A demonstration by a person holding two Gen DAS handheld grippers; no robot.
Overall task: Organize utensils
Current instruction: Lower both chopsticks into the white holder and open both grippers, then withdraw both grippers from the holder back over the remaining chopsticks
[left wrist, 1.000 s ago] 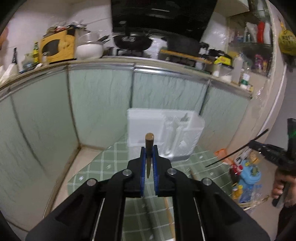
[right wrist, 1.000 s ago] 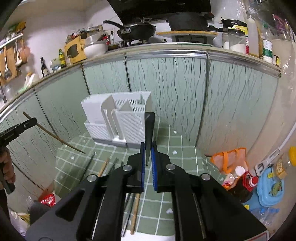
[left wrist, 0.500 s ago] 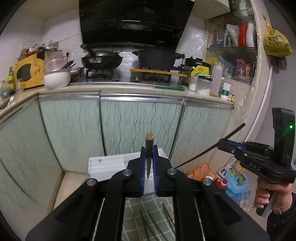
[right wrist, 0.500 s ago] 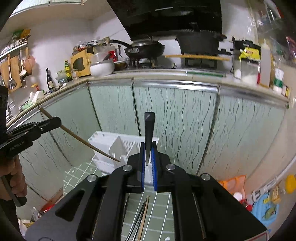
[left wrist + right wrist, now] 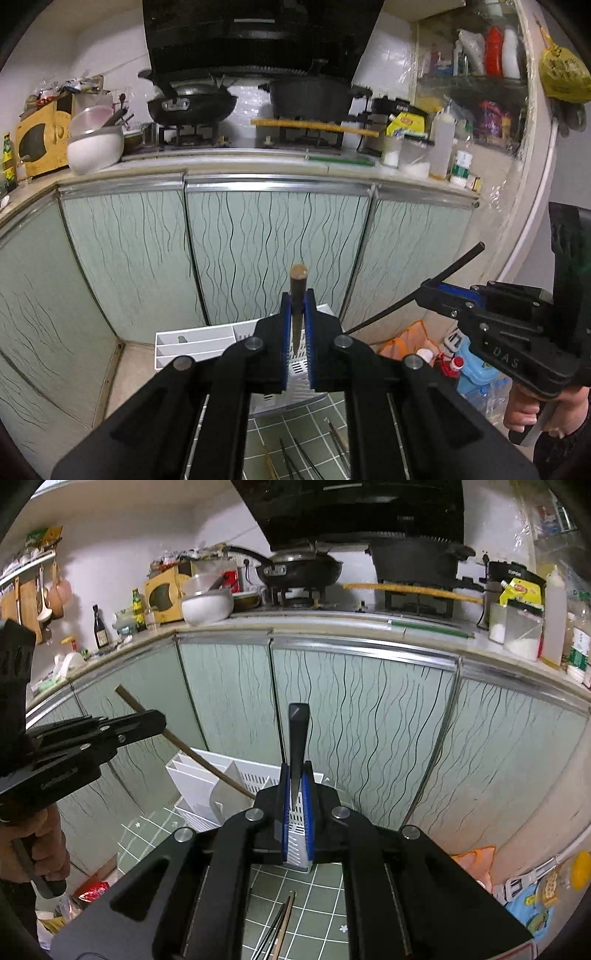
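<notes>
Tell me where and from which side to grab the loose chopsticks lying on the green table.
Grip one loose chopstick near its far end, from straight above, jaws across the shaft: they lie flat on the table, pointing toward the white organizer, bunched close together. Probably empty a hand first: the left tongs are shut on a brown chopstick, the right tongs on a black chopstick.

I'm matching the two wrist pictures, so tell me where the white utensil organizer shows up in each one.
Left wrist view: the white utensil organizer sits low at centre-left, partly hidden behind the left tongs, which are shut on a brown chopstick.
Right wrist view: it sits left of centre, behind the right tongs, which are shut on a black chopstick.
Shared landmark: the black wok on the stove.
</notes>
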